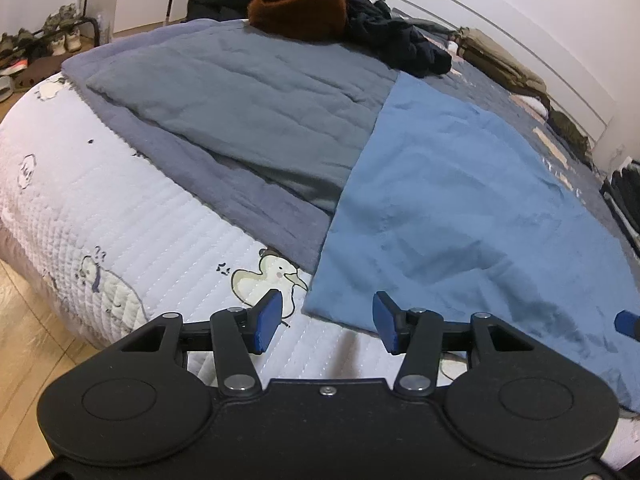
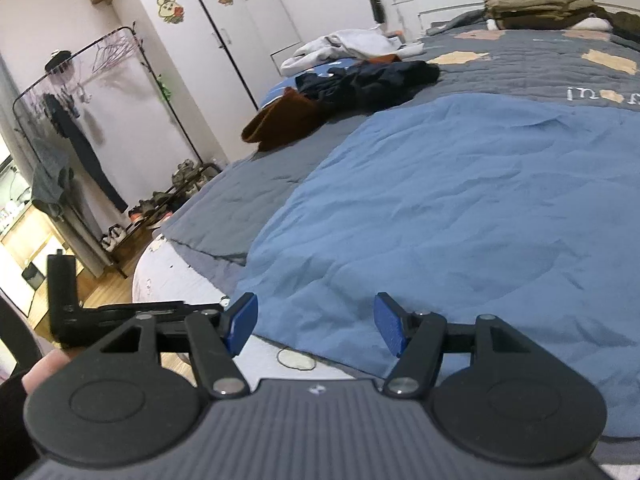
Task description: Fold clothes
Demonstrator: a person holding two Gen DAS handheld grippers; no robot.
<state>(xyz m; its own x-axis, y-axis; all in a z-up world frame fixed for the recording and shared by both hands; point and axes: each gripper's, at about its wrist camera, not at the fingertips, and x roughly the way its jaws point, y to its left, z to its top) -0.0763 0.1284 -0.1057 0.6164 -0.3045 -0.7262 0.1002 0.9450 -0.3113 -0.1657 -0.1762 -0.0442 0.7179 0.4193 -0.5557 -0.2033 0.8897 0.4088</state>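
A light blue garment [image 1: 460, 208] lies spread flat on the bed, also filling the right wrist view [image 2: 460, 208]. My left gripper [image 1: 326, 322] is open just above the garment's near left corner, which lies between the blue pads [image 1: 268, 320] without being pressed. My right gripper [image 2: 314, 322] is open over the garment's near edge, with nothing pinched between its pads [image 2: 388, 326]. One blue fingertip of the right gripper [image 1: 626, 322] shows at the right edge of the left wrist view.
A grey quilt [image 1: 240, 120] lies under the garment on a white duck-print mattress cover [image 1: 120, 220]. Beyond sit a brown garment [image 1: 300, 10], dark clothes [image 1: 400, 40] and olive folded clothes [image 2: 540, 4]. A clothes rack [image 2: 72, 120] and shoe rack [image 2: 168, 200] stand on the wooden floor.
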